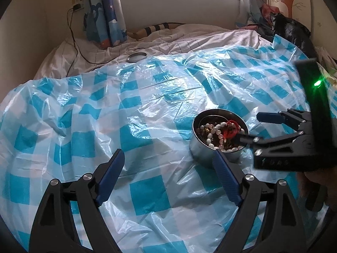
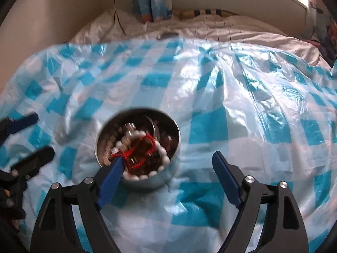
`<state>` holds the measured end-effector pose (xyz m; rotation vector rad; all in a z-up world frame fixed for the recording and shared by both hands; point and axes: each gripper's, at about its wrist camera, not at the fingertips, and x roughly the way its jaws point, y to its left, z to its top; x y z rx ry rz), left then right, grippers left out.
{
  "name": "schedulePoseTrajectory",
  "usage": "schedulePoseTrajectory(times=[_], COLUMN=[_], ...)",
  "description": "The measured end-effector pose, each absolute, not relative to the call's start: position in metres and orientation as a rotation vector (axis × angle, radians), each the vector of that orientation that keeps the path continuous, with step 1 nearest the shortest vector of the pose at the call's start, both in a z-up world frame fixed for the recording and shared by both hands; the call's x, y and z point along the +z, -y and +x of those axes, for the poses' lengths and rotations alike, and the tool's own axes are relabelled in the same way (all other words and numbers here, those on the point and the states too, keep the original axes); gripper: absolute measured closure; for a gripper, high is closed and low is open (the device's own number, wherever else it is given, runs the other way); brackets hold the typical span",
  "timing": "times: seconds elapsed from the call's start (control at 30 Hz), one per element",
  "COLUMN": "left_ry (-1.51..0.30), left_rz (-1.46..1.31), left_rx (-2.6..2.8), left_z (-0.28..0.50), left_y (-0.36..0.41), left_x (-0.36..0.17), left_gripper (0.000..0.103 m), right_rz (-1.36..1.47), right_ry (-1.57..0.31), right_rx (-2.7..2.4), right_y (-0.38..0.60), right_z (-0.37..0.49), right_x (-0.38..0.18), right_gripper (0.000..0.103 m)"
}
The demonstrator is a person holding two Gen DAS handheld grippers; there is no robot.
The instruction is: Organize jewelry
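Thin blue-and-white checked plastic sheet [image 1: 147,105], glossy, crinkled, catching glare. Round shiny metal tin [image 1: 202,151], smooth mirror-like wall; inside, a strand of smooth white pearl-like beads [image 1: 217,130] with soft sheen and a matt red braided cord [image 2: 134,154]. Flat round metal lid [image 1: 136,57] at 12 o'clock from the sheet's centre, dull silver. Pale lined cotton-like bedsheet [image 1: 189,40], matt, rumpled. Left gripper [image 1: 168,177] and right gripper [image 2: 166,177]: matt black plastic arms, ribbed blue pads, bright metal rivets. Black glossy plastic bag [image 1: 292,31] at 2 o'clock.
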<state>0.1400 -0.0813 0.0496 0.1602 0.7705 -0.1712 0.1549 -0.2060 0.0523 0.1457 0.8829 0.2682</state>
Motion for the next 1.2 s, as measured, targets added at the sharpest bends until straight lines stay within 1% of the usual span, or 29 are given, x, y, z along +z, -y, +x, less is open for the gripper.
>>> schedulePoseTrajectory(times=[0.17,0.27,0.33,0.4,0.47,0.53,0.7,0.9,1.0,1.1,1.2], left_ry=[-0.789,-0.804,-0.809,-0.815,-0.819,-0.822,-0.826,-0.828,-0.837,-0.834,-0.832], left_rz=[0.115,0.088,0.082,0.084,0.086,0.087,0.062,-0.065,-0.119,-0.142,-0.149], left_rx=[-0.178,-0.175,-0.172,-0.17,-0.172,-0.172,-0.157,-0.133,-0.132,-0.132,-0.129], left_z=[0.143,0.145,0.146,0.147,0.148,0.149,0.153,0.16,0.163,0.165,0.168], left_y=[0.075,0.072,0.07,0.071,0.072,0.072,0.065,0.036,0.026,0.023,0.024], left_x=[0.049,0.047,0.045,0.043,0.042,0.041,0.04,0.044,0.042,0.041,0.041], left_gripper=[0.02,0.02,0.019,0.019,0.019,0.019,0.018,0.017,0.017,0.017,0.017], right_rz=[0.364,0.501,0.46,0.346,0.237,0.164,0.265,0.298,0.329,0.468,0.513], right_ry=[-0.794,-0.828,-0.876,-0.927,-0.941,-0.906,-0.874,-0.942,-0.933,-0.921,-0.93], right_rx=[0.286,0.38,0.423,0.457,0.487,0.495,0.505,0.516,0.587,0.709,0.667], right_y=[0.251,0.267,0.256,0.232,0.205,0.189,0.196,0.19,0.184,0.193,0.202], right_z=[0.148,0.151,0.154,0.155,0.15,0.145,0.156,0.177,0.177,0.18,0.189], right_x=[0.076,0.075,0.073,0.069,0.068,0.07,0.069,0.046,0.043,0.045,0.043], right_gripper=[0.022,0.022,0.022,0.022,0.022,0.022,0.022,0.023,0.022,0.021,0.021])
